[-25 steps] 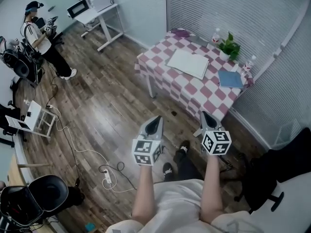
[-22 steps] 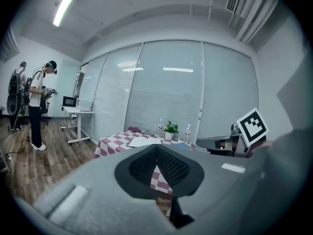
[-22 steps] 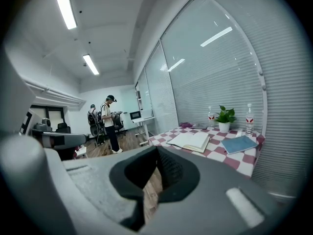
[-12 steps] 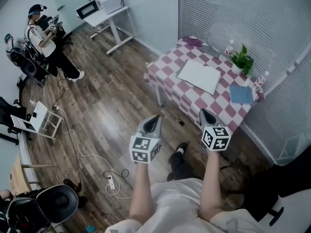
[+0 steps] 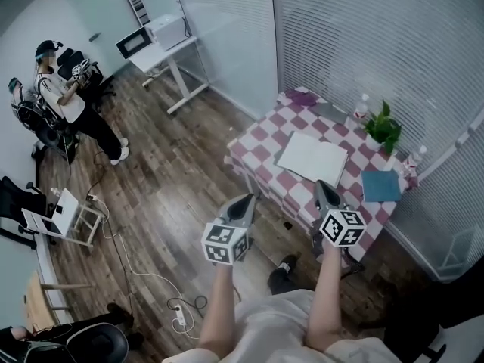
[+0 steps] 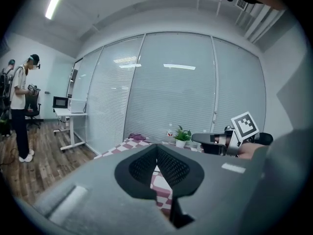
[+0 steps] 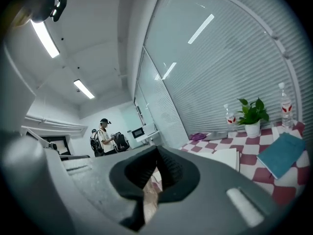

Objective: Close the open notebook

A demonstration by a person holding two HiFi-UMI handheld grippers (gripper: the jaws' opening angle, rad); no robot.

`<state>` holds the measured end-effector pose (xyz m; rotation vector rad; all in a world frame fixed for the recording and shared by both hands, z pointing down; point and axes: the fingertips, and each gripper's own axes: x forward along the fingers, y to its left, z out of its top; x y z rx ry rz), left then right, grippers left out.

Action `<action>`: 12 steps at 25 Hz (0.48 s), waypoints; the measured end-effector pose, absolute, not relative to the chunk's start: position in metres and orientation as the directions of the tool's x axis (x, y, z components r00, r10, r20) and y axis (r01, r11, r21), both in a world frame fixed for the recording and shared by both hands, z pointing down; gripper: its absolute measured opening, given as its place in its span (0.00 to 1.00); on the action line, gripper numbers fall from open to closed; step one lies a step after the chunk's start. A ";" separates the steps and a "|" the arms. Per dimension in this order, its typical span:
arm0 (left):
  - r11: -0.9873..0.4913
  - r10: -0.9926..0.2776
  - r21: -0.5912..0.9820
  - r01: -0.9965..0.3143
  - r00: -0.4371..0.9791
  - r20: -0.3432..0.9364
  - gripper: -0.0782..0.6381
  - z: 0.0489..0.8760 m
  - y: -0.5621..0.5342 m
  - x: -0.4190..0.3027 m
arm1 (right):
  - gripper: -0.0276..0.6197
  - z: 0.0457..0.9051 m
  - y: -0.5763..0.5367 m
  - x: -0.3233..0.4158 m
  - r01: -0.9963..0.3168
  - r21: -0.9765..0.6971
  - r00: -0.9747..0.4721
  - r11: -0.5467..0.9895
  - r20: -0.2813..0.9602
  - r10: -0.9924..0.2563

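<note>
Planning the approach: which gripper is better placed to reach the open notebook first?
Right, probably. The right gripper is nearest the open notebook, at the edge of the checkered table; the left gripper is farther aside, over floor. Both are shut.

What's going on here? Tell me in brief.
A person holds a gripper in each hand: the left gripper and the right gripper are both shut and empty, held out short of the checkered table. The open notebook lies flat on it, untouched, with a blue book and a plant nearby.
</note>
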<state>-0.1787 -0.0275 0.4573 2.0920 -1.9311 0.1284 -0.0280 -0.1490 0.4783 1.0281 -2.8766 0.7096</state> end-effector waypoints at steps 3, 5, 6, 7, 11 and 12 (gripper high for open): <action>-0.075 -0.959 0.153 -0.985 0.113 0.259 0.12 0.456 -0.057 -0.186 | 0.04 0.481 -0.176 -0.034 -0.603 -0.422 -0.785 0.677 0.166 -0.597; -0.085 -0.960 0.154 -0.984 0.123 0.253 0.12 0.457 -0.077 -0.189 | 0.05 0.483 -0.193 -0.037 -0.610 -0.405 -0.783 0.681 0.182 -0.594; -0.093 -0.959 0.151 -0.984 0.129 0.251 0.12 0.458 -0.088 -0.189 | 0.04 0.484 -0.202 -0.038 -0.612 -0.397 -0.784 0.684 0.188 -0.592; -0.102 -0.958 0.147 -0.984 0.137 0.252 0.12 0.460 -0.098 -0.189 | 0.05 0.485 -0.210 -0.038 -0.613 -0.390 -0.784 0.687 0.193 -0.590; -0.120 -0.951 0.128 -0.984 0.151 0.268 0.12 0.467 -0.127 -0.196 | 0.04 0.486 -0.236 -0.041 -0.605 -0.409 -0.788 0.683 0.182 -0.588; -0.118 -0.951 0.123 -0.985 0.147 0.272 0.12 0.466 -0.134 -0.200 | 0.04 0.483 -0.244 -0.042 -0.601 -0.423 -0.787 0.678 0.169 -0.593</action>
